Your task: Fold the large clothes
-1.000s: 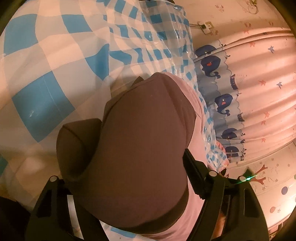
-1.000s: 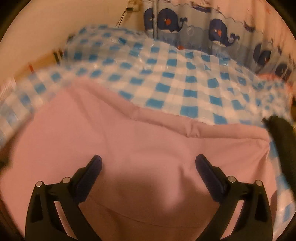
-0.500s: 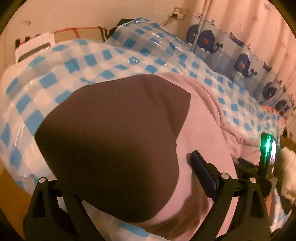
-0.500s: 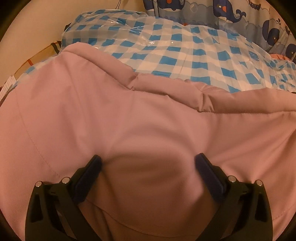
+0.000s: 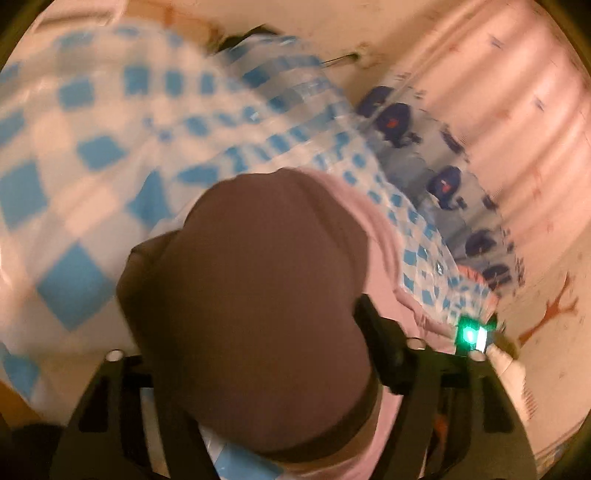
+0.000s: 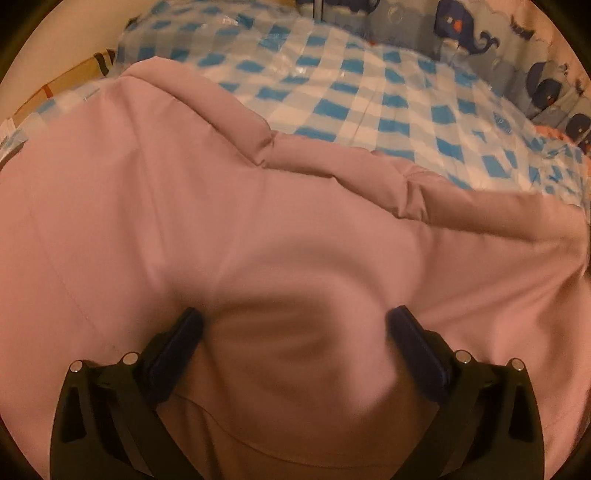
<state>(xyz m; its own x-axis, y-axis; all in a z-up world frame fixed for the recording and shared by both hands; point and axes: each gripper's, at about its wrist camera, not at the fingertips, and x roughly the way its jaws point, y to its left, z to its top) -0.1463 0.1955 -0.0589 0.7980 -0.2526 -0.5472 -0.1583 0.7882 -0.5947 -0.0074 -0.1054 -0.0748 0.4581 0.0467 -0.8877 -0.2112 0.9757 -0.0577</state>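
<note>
A large pink garment [image 6: 184, 206] lies spread over a blue and white checked cover [image 6: 369, 96]. My right gripper [image 6: 293, 332] has its jaws wide apart, with a hump of the pink cloth rising between the fingers. In the left wrist view a dark brown part of the garment [image 5: 266, 314] fills the space between the fingers of my left gripper [image 5: 258, 354] and hides the left finger. Pink cloth [image 5: 384, 236] shows along its right edge. The jaws stand wide, and the view is blurred.
A whale-print curtain [image 5: 443, 177] hangs past the far edge of the checked cover [image 5: 74, 184]. It also shows at the top right of the right wrist view [image 6: 480, 33]. A green light [image 5: 469, 334] glows to the right in the left wrist view.
The left gripper has swung with the brown cloth, so its view turned from the cover's far side toward the curtain. The right gripper has pushed lower and further into the pink cloth.
</note>
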